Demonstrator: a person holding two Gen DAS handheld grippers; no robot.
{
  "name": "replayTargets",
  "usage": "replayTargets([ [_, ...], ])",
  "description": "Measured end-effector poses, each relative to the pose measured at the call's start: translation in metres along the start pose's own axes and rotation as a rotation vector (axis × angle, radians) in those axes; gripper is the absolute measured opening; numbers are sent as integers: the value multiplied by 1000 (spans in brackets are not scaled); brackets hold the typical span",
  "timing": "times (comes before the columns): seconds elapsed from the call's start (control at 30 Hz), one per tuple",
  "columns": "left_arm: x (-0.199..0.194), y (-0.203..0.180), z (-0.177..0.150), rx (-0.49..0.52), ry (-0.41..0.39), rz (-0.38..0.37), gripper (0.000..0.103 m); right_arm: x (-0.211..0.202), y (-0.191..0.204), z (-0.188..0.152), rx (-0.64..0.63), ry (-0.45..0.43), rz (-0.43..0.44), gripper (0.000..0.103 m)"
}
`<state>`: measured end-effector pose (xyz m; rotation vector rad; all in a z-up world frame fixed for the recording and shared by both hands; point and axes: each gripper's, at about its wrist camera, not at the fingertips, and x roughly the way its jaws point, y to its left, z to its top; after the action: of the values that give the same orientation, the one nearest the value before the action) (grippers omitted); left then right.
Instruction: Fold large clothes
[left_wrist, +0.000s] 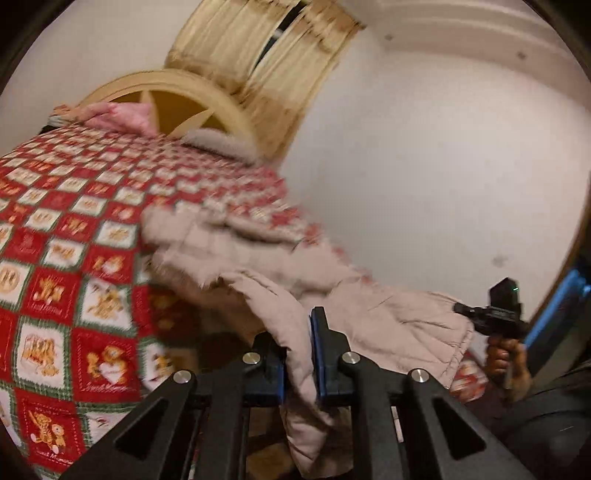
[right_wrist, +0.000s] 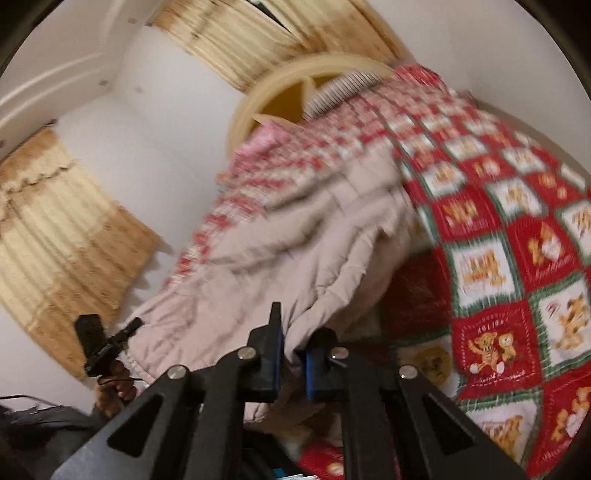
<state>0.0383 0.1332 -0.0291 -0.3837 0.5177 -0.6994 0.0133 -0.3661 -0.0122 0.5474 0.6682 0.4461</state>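
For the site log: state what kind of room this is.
Most likely a home bedroom. A bed with a rounded cream headboard carries a red patchwork teddy-bear quilt and a pink pillow, and gold curtains hang against the white walls.

Left wrist view: riding just behind the left gripper (left_wrist: 299, 354), looking forward and slightly down along its fingers, tight on the beige coat (left_wrist: 388, 317) at the near edge of the bed (left_wrist: 55, 295), headboard (left_wrist: 177, 92) and curtain (left_wrist: 258, 55) far off. Right wrist view: same ride behind the right gripper (right_wrist: 291, 354), tilted, equally close at that near edge. Shared by both: coat, patchwork quilt (right_wrist: 517, 258), headboard, curtain. Also catching each other: right hand (left_wrist: 506, 362) at lower right of the left view, left hand (right_wrist: 118, 384) at lower left of the right.
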Motion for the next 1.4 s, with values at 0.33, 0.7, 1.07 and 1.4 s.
replayTargets([
  [0.33, 47, 30, 87, 15, 20, 31, 16, 0, 13, 100, 45, -189, 73, 12],
  [0.7, 43, 67, 151, 63, 28, 199, 87, 116, -56, 187, 199, -128, -56, 11],
  [1.07, 163, -6, 97, 353, 17, 263, 96, 229, -111, 211, 319, -71, -218, 11],
  [1.4, 343, 3, 42, 716, 216, 620, 96, 271, -111, 213, 263, -62, -344, 40],
])
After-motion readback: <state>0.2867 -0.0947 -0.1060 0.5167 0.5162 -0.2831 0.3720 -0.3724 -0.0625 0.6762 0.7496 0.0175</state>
